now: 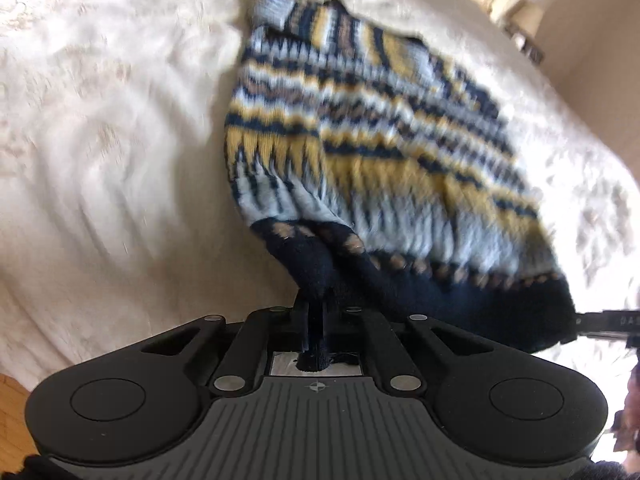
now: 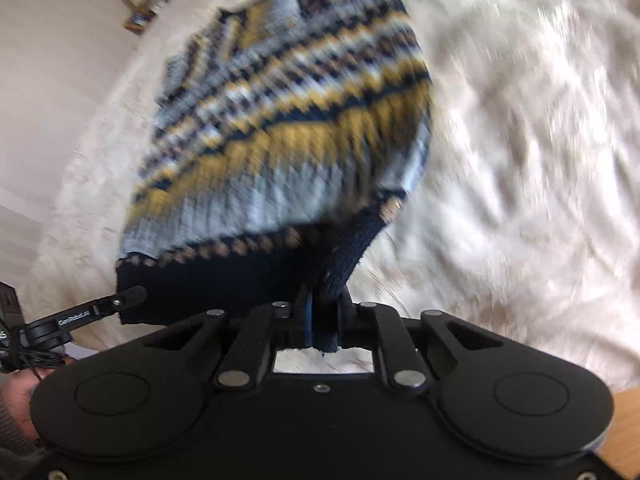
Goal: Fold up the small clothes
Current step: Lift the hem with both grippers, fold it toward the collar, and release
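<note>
A small knitted sweater point(image 1: 360, 128), banded in navy, pale blue, mustard and tan zigzags, lies spread on a cream textured bedspread point(image 1: 112, 152), its navy ribbed hem being the edge nearest both cameras. The left gripper point(image 1: 316, 312) has its jaws pressed together on a bunched corner of that navy hem, with a tail of dark knit hanging back between the fingers toward the camera body. The right gripper point(image 2: 322, 308) is likewise clamped on the opposite corner of the hem, a twisted fold of navy rib pinched between its closed jaws. Between the two held corners, the hem sags slightly above the bedspread while the rest of the sweater point(image 2: 280, 120) slopes away from the hem and rests on the cover, the pale blue collar at the end farthest from the hem. Both views are blurred. In the right wrist view, the left gripper's finger point(image 2: 100, 308) shows at the hem's far corner. A strip of wooden floor point(image 2: 624, 432) shows beside the bedspread point(image 2: 540, 160), on the hem side.
</note>
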### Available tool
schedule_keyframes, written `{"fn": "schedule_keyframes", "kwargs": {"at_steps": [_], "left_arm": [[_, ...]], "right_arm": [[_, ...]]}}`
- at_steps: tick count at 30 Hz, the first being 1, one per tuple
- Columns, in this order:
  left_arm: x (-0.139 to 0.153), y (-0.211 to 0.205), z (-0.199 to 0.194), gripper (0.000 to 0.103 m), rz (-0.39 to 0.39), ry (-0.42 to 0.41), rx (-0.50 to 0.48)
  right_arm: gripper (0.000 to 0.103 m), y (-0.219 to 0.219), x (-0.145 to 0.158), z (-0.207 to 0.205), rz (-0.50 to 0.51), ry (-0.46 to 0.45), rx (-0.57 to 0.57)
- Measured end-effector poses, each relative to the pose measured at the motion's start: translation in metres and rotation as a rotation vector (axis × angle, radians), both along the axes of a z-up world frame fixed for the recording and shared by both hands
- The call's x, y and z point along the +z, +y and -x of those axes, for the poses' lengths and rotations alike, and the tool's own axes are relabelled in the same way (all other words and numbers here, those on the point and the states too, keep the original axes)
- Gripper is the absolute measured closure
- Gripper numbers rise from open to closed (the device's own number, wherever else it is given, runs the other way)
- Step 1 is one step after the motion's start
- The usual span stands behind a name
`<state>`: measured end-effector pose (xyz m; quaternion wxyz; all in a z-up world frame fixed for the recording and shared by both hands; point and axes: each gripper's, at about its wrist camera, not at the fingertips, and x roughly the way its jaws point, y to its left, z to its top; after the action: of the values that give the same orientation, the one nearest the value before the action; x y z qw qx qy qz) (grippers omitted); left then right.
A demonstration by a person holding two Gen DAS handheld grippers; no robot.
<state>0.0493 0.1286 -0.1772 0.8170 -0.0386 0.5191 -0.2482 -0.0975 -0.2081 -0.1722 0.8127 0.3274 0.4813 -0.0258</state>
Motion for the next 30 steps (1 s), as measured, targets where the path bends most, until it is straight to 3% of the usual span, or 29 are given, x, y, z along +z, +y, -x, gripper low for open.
{"fn": "schedule_keyframes", "kwargs": {"at_steps": [6,11,18,23,24,26,28,30], "left_arm": [[0.048,-0.005,-0.022,0.098,0.076,-0.064,0.041],[0.071,-0.019,-0.058,0.098,0.100,-0.100,0.076],[0.070,-0.046,-0.125,0.098,0.106,-0.104,0.124],[0.047,-0.071,-0.171,0.095,0.022,-0.060,0.121],[0.044,-0.074,-0.175,0.095,0.000,-0.061,0.116],[0.039,-0.081,-0.183,0.083,-0.046,-0.065,0.100],[0.038,-0.084,-0.185,0.072,-0.084,-0.083,0.076],[0.040,-0.084,-0.183,0.070,-0.096,-0.105,0.049]], "right_arm": [[0.085,-0.021,0.047,-0.019,-0.012,-0.133,-0.042],[0.085,-0.045,0.063,-0.062,-0.021,-0.203,-0.078],[0.085,-0.081,0.049,-0.141,-0.025,-0.197,-0.077],[0.083,-0.101,0.022,-0.190,0.002,-0.120,-0.033],[0.079,-0.103,0.017,-0.198,0.006,-0.104,-0.021],[0.073,-0.106,0.009,-0.207,0.023,-0.077,-0.005],[0.046,-0.108,0.009,-0.208,0.049,-0.081,-0.003],[0.025,-0.110,0.012,-0.203,0.083,-0.118,-0.023]]}}
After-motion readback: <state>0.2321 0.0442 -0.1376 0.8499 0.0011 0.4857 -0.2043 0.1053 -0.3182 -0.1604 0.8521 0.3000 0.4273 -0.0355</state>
